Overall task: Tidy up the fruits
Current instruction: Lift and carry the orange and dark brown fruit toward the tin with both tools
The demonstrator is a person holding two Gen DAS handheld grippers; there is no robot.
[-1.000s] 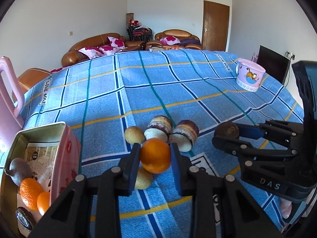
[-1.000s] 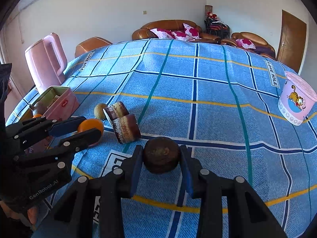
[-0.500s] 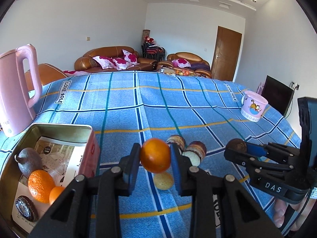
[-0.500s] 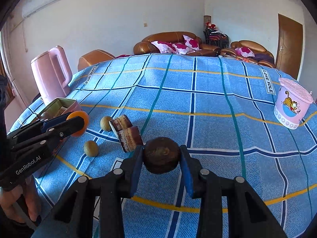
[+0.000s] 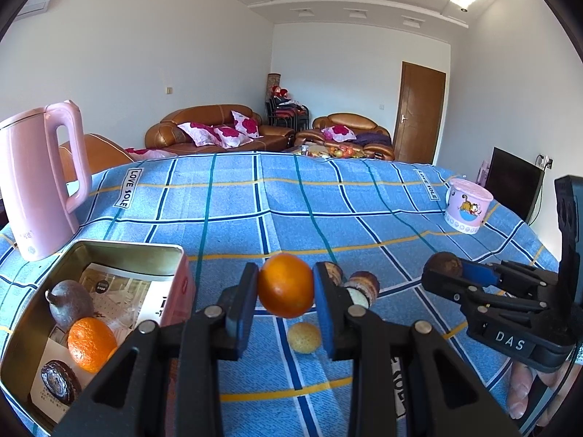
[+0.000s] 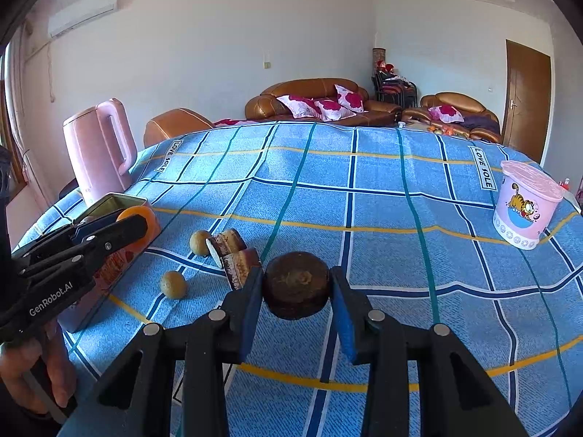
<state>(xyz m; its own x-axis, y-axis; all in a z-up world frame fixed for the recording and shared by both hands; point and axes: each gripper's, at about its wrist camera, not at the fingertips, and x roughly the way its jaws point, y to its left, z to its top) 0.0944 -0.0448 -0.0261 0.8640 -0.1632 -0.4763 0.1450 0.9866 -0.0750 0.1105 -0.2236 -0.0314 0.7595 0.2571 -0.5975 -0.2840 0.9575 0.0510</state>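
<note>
— Two fruits are held aloft; how is each oriented?

— No long axis is shown by the orange (image 5: 286,290), a smooth sphere pinched by the left gripper (image 5: 285,300) above the blue checked tablecloth (image 5: 277,215), beside the open tin box (image 5: 124,251). The brown fruit (image 6: 297,285) is a squat, rough disc clamped by the right gripper (image 6: 297,300), its flat end turned to the camera.

— And the poses?

— Both grippers are reached forward over the cloth, roughly level. Two small yellowish round fruits (image 6: 173,284) and two cut brown-skinned pieces (image 6: 233,251) are seen lying on the cloth between them.
</note>
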